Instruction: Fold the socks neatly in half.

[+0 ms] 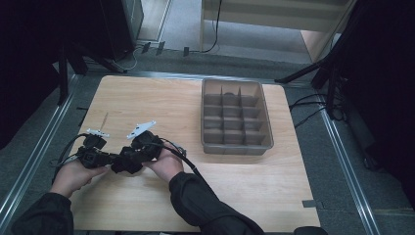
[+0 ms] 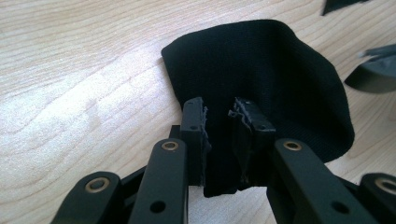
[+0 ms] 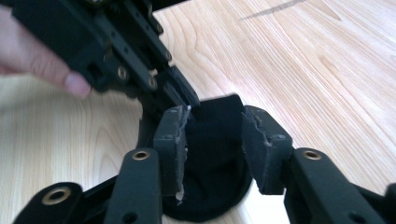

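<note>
A black knitted cloth (image 2: 261, 70) lies bunched on the wooden table (image 1: 244, 186). My left gripper (image 2: 219, 116) is shut on its near edge, with the fabric pinched between the two pads. My right gripper (image 3: 212, 123) has its jaws apart on either side of the same cloth (image 3: 212, 154), and the pads do not press it. In the right gripper view the left gripper (image 3: 177, 93) comes in from the upper left, its tips at the cloth's far edge. From above, both grippers (image 1: 100, 155) (image 1: 134, 156) meet tip to tip over the cloth (image 1: 120, 165) near the table's front left.
A grey tray (image 1: 236, 147) divided into several compartments stands at the right back of the table. The person's hands hold both grippers from the front edge. Black stands and cables line the floor around the table.
</note>
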Tool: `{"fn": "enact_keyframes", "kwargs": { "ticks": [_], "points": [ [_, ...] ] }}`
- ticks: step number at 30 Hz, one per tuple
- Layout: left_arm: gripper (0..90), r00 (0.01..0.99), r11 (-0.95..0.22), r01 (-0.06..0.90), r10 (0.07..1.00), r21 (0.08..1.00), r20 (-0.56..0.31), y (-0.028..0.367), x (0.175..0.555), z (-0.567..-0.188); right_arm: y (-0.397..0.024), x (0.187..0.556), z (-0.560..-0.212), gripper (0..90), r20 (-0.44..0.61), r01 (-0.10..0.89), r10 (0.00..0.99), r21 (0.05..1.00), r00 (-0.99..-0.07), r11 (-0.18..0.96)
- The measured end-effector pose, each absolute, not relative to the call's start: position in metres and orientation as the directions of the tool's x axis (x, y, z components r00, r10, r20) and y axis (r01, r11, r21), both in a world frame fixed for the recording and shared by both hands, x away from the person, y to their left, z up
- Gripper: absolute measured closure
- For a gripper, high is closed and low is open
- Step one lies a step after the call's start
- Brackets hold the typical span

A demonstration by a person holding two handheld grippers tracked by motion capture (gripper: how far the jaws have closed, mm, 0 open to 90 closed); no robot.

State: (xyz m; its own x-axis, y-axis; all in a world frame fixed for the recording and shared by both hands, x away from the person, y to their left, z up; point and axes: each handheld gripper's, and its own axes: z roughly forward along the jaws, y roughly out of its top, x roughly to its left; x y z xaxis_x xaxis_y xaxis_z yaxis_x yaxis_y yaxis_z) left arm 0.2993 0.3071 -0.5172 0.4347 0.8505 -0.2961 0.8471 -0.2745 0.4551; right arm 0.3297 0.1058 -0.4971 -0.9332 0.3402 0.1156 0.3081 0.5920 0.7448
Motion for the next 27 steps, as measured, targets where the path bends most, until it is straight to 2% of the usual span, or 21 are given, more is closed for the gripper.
{"fn": "enact_keyframes", "kwargs": {
  "ticks": [5, 6, 8, 9, 11, 20, 27],
  "points": [
    [74.9, 0.433, -0.278, 0.849, 0.854, 0.45, -0.29, 0.308, 0.299, -0.517, 0.113, 0.328, -0.513, 56.5, 0.134, 0.345, 0.361, 0.704, -0.923, 0.62],
    [75.3, 0.432, -0.278, 0.849, 0.855, 0.449, -0.287, 0.308, 0.299, -0.518, 0.113, 0.327, -0.517, 59.4, 0.126, 0.338, 0.356, 0.698, -0.926, 0.632],
    [75.5, 0.432, -0.28, 0.848, 0.857, 0.449, -0.281, 0.307, 0.299, -0.518, 0.113, 0.324, -0.521, 70.7, 0.115, 0.329, 0.349, 0.683, -0.93, 0.652],
    [75.6, 0.434, -0.285, 0.848, 0.857, 0.447, -0.277, 0.307, 0.299, -0.518, 0.112, 0.321, -0.523, 81.8, 0.092, 0.313, 0.344, 0.672, -0.934, 0.671],
    [76.7, 0.436, -0.295, 0.843, 0.864, 0.45, -0.252, 0.306, 0.298, -0.518, 0.11, 0.319, -0.524, 87.5, 0.076, 0.301, 0.341, 0.67, -0.937, 0.679],
    [77.0, 0.423, -0.289, 0.85, 0.873, 0.44, -0.243, 0.306, 0.297, -0.52, 0.097, 0.315, -0.504, 89.2, 0.063, 0.282, 0.331, 0.685, -0.942, 0.672],
    [76.4, 0.429, -0.299, 0.848, 0.872, 0.438, -0.235, 0.304, 0.297, -0.52, 0.088, 0.311, -0.522, 89.0, 0.079, 0.307, 0.345, 0.667, -0.935, 0.679]
  ]
}}
